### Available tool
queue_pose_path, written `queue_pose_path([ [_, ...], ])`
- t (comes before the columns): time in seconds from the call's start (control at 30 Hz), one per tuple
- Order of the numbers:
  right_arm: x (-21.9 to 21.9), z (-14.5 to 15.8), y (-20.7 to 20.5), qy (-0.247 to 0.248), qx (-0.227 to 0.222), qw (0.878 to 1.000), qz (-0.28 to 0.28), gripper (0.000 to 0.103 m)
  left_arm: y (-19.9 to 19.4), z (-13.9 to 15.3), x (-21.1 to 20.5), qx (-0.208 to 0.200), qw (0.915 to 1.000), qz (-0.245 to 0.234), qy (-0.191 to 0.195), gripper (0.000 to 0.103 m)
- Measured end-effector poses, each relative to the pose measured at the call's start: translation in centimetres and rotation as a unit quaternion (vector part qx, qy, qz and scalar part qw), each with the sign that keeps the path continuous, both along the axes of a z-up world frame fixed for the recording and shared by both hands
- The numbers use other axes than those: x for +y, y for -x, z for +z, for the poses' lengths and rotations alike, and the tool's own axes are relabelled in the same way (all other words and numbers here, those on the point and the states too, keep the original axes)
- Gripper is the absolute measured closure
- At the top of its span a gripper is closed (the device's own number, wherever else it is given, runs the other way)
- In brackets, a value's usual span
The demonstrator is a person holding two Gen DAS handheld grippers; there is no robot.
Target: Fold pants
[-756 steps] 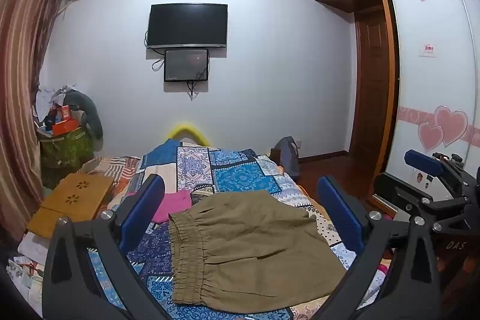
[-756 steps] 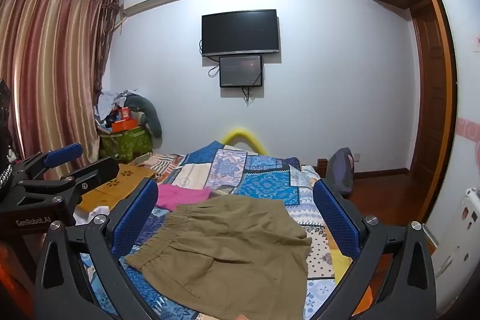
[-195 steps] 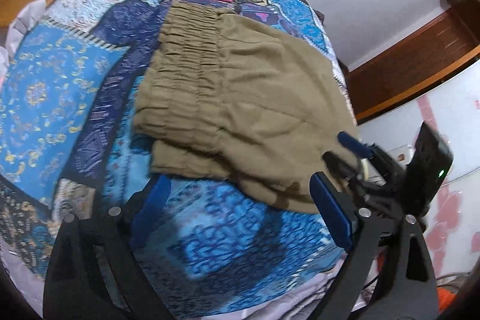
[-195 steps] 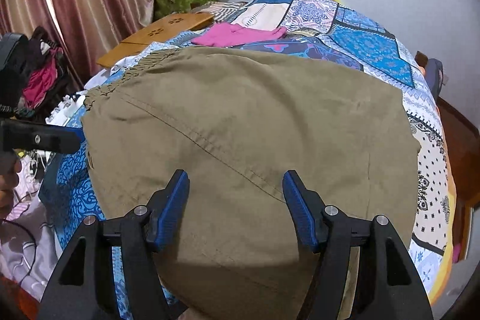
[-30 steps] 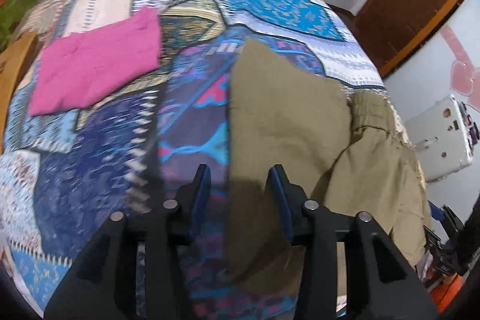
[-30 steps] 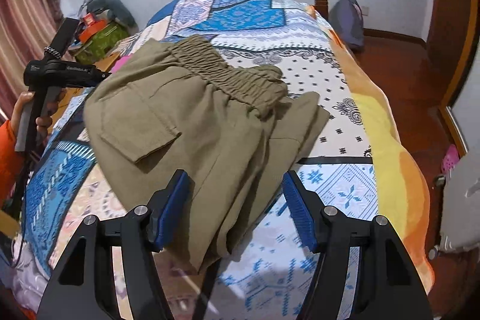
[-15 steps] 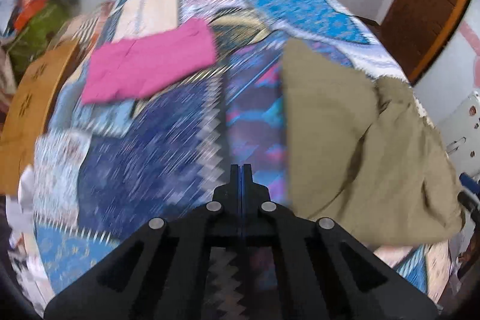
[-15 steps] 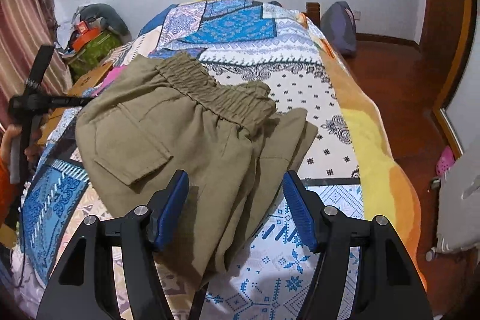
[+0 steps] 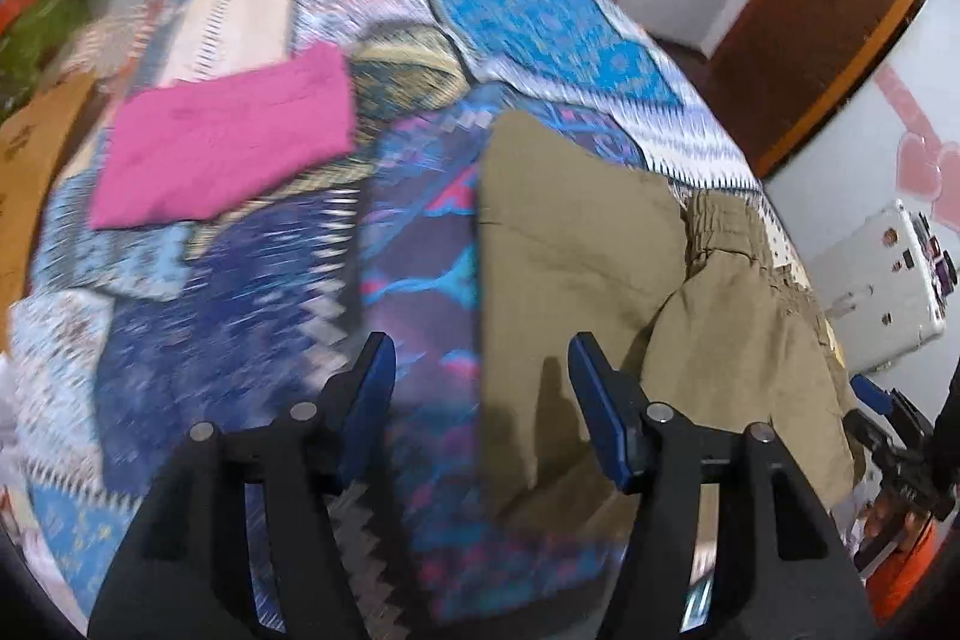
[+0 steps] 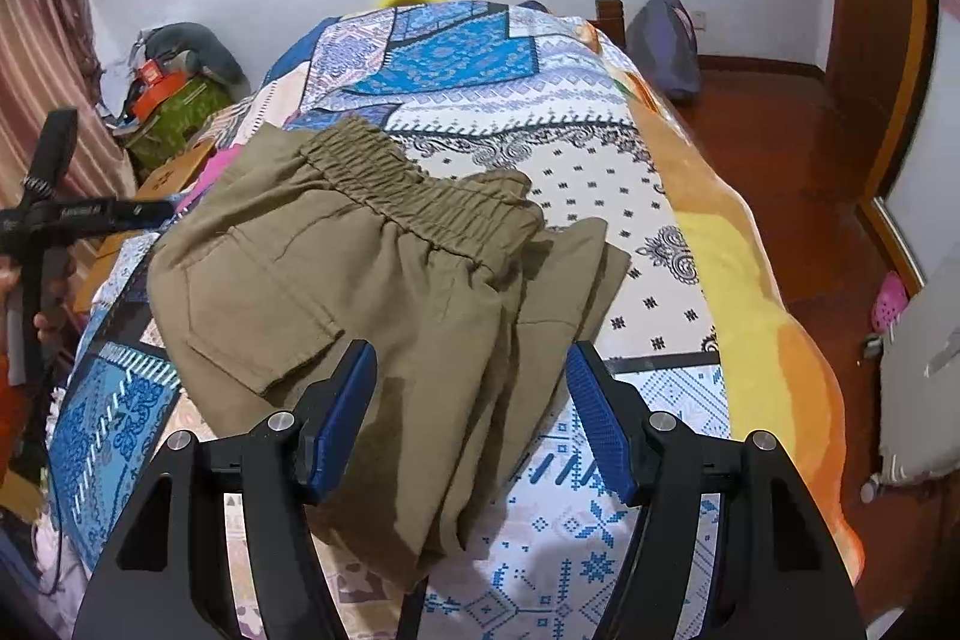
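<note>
The olive pants [image 10: 336,268] lie folded on the patchwork bedspread [image 10: 600,184], elastic waistband away from me, back pocket facing up. My right gripper [image 10: 471,352] hovers open over their near end, and the pads touch nothing. In the left wrist view the pants [image 9: 570,244] sit right of centre. My left gripper [image 9: 480,346] hangs above their left edge. Its jaws are opening; the fabric edge shows in the gap below them, unpressed. The left gripper [image 10: 60,214] also shows at the far left of the right wrist view, held by a hand.
A folded pink cloth [image 9: 228,142] lies on the bed, left of the pants. A wooden tray [image 9: 30,148] sits past the bed's left side, a white device [image 9: 882,280] to the right. A bag [image 10: 666,40] and a pink slipper [image 10: 891,301] are on the wooden floor.
The left gripper closed empty on nothing beside the pants, then spread its jaws and shifted back over the pants' left edge. The right gripper has stayed open above the pants.
</note>
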State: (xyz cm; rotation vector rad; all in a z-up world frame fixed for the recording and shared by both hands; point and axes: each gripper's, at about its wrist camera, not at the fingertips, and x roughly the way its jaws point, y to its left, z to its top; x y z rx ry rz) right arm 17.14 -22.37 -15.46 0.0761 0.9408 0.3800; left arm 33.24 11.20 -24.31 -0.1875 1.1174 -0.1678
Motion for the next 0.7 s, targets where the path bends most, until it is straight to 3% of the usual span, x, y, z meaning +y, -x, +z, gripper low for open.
queue_pose_path([
  [0.1, -0.3, -0.6, -0.2, 0.005, 0.009, 1.0, 0.002, 0.041, -2.6, -1.5, -0.8, 0.017, 0.9998, -0.002, 0.011, 0.043],
  [0.13, -0.4, -0.7, -0.2, 0.004, 0.012, 1.0, 0.002, 0.041, -3.1, -1.5, -1.0, 0.016, 0.9998, -0.004, 0.006, 0.05],
  [0.17, -0.5, -0.8, -0.3, 0.002, 0.013, 1.0, 0.002, 0.039, -3.6, -1.4, -1.3, 0.015, 0.9999, -0.004, 0.004, 0.06],
  [0.2, -0.6, -0.8, -0.4, 0.001, 0.012, 1.0, 0.0, 0.037, -3.8, -1.4, -1.4, 0.02, 0.9996, -0.007, 0.018, 0.083],
  [0.23, -0.7, -0.9, -0.4, 0.001, 0.01, 1.0, -0.001, 0.037, -4.1, -1.5, -1.7, 0.027, 0.9992, -0.006, 0.03, 0.089],
  [0.37, -0.9, -1.0, -0.8, -0.002, 0.011, 1.0, -0.009, 0.036, -3.0, -0.9, -2.7, 0.0, 0.9998, -0.004, -0.022, 0.097],
  [0.57, -0.4, -0.2, -0.8, 0.005, -0.001, 1.0, 0.001, 0.036, 1.2, 0.8, -0.3, -0.014, 0.9994, 0.028, -0.018, 0.098],
  [0.7, 0.0, 0.3, -0.5, -0.007, -0.012, 1.0, 0.005, 0.036, 4.4, 1.1, 1.2, -0.022, 0.9977, 0.046, -0.045, 0.098],
])
